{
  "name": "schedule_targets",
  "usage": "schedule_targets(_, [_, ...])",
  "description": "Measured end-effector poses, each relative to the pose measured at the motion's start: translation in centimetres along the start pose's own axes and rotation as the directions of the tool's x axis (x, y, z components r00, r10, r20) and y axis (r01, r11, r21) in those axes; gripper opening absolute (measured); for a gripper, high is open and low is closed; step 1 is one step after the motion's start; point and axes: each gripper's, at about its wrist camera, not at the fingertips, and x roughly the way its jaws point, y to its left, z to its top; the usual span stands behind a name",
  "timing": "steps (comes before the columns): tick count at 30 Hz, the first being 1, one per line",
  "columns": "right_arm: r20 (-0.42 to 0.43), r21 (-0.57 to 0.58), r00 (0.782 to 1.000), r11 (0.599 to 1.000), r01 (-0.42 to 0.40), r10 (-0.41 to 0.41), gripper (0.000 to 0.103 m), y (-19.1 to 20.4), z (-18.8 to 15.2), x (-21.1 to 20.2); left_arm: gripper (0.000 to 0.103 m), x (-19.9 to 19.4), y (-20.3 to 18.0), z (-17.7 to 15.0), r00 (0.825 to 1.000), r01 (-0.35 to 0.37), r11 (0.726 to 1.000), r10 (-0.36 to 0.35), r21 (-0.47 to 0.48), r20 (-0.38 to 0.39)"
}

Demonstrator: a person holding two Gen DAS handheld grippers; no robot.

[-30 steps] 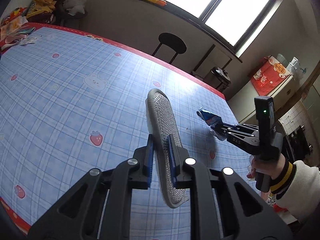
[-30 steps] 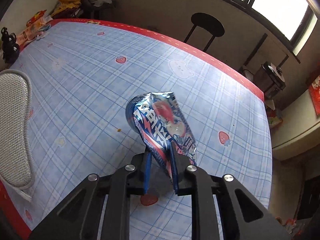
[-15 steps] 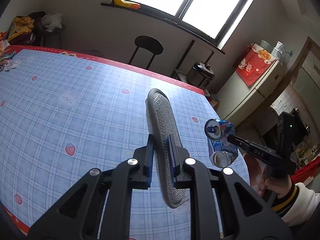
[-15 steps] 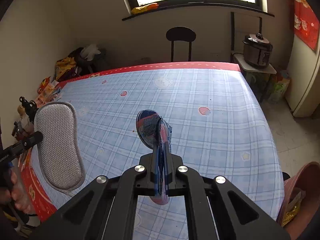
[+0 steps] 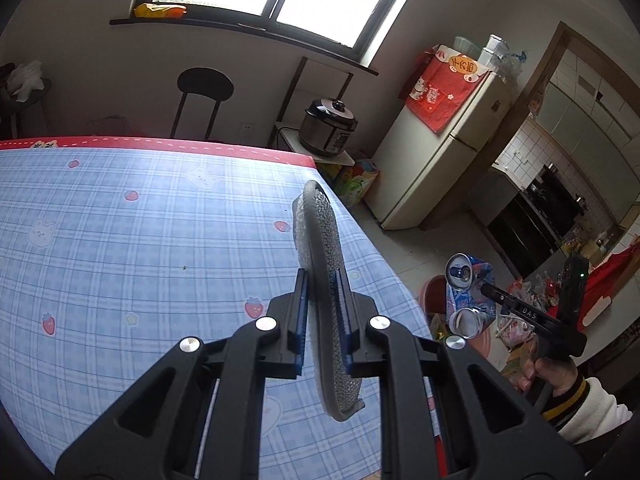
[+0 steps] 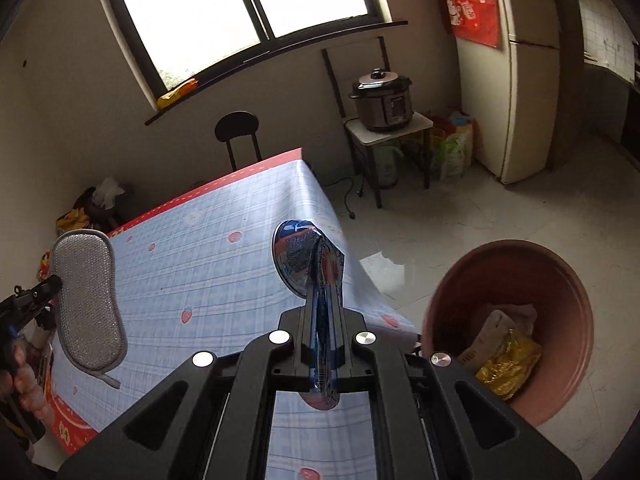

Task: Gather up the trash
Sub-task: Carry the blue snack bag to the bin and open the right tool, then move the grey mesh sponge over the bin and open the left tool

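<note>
Holding a flattened can edge-on in the right gripper, jaws pressing both crushed faces, can's round end pointing away from the camera. Hanging in the air past the table corner, near the rim of a brown bin standing on the floor to the right. Showing some trash already lying inside that bin: a gold wrapper and pale crumpled paper. In the left view, appearing as a bent can with both silver ends facing the camera, pinched by the right gripper, with a hand in a striped cuff behind it.

Gripping a grey scrub pad in the left gripper, jaws closing on its two flat sides, pad standing upright on edge above the blue checked cloth. Seen from the right view, showing the pad broadside, raised over the table's near left edge, well apart from the can.

Sitting further back: a stool beyond the table, a cooker on a small stand, a fridge with a red cloth draped over it.
</note>
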Motion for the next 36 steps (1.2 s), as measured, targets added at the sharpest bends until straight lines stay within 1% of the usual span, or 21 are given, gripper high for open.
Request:
schedule_targets(4, [0.014, 0.058, 0.995, 0.993, 0.099, -0.100, 0.006, -5.9, -0.4, -2.2, 0.017, 1.6, -3.7, 0.1, 0.999, 0.045, 0.998, -0.045, 0.048, -0.011])
schedule_targets(7, [0.014, 0.090, 0.989, 0.986, 0.143, -0.144, 0.006, -9.4, -0.5, -3.1, 0.017, 2.4, -6.0, 0.0, 0.998, 0.067, 0.995, -0.066, 0.076, -0.016])
schedule_targets(12, [0.016, 0.121, 0.984, 0.977, 0.176, -0.180, 0.007, -12.6, 0.3, -3.1, 0.017, 3.1, -8.2, -0.3, 0.997, 0.074, 0.992, -0.072, 0.097, -0.022])
schedule_targets(14, [0.023, 0.133, 0.982, 0.974, 0.183, -0.188, 0.011, -13.1, 0.8, -3.2, 0.017, 3.1, -8.6, -0.3, 0.997, 0.073, 0.992, -0.071, 0.100, -0.021])
schedule_targets(15, [0.026, 0.138, 0.982, 0.973, 0.184, -0.189, 0.021, -13.3, 0.9, -3.2, 0.017, 3.1, -9.0, -0.3, 0.997, 0.072, 0.992, -0.070, 0.102, -0.019])
schedule_targets(16, [0.035, 0.140, 0.981, 0.973, 0.185, -0.192, 0.036, -13.2, 1.1, -3.4, 0.017, 3.1, -9.0, -0.3, 0.997, 0.072, 0.992, -0.071, 0.105, -0.018])
schedule_targets(17, [0.047, 0.141, 0.980, 0.973, 0.184, -0.193, 0.042, -13.2, 1.2, -3.6, 0.017, 3.1, -9.2, -0.3, 0.997, 0.073, 0.992, -0.071, 0.108, -0.018])
schedule_targets(20, [0.058, 0.128, 0.978, 0.973, 0.190, -0.199, 0.054, -13.0, 1.5, -4.1, 0.017, 3.4, -9.9, -0.4, 0.997, 0.078, 0.990, -0.077, 0.118, -0.018])
schedule_targets(22, [0.058, 0.126, 0.977, 0.972, 0.199, -0.207, 0.070, -13.2, 1.6, -4.4, 0.017, 3.7, -10.6, -0.4, 0.996, 0.086, 0.988, -0.084, 0.130, -0.023])
schedule_targets(23, [0.054, 0.127, 0.975, 0.970, 0.208, -0.216, 0.075, -13.2, 1.4, -4.6, 0.017, 4.0, -11.0, -0.3, 0.996, 0.091, 0.986, -0.088, 0.137, -0.026])
schedule_targets(24, [0.051, 0.130, 0.973, 0.967, 0.218, -0.226, 0.083, -13.2, 1.4, -4.8, 0.017, 4.3, -11.4, -0.3, 0.995, 0.097, 0.985, -0.094, 0.144, -0.029])
schedule_targets(25, [0.049, 0.135, 0.971, 0.965, 0.224, -0.232, 0.090, -13.2, 1.3, -5.1, 0.017, 4.6, -11.9, -0.2, 0.994, 0.105, 0.983, -0.101, 0.151, -0.033])
schedule_targets(29, [0.028, 0.136, 0.966, 0.958, 0.252, -0.258, 0.098, -13.2, 0.6, -5.8, 0.017, 6.3, -14.2, 0.1, 0.989, 0.142, 0.973, -0.135, 0.184, -0.052])
schedule_targets(36, [0.019, 0.122, 0.959, 0.953, 0.279, -0.283, 0.098, -13.0, -0.4, -7.7, 0.017, 9.8, -19.3, 0.3, 0.978, 0.203, 0.947, -0.185, 0.250, -0.094])
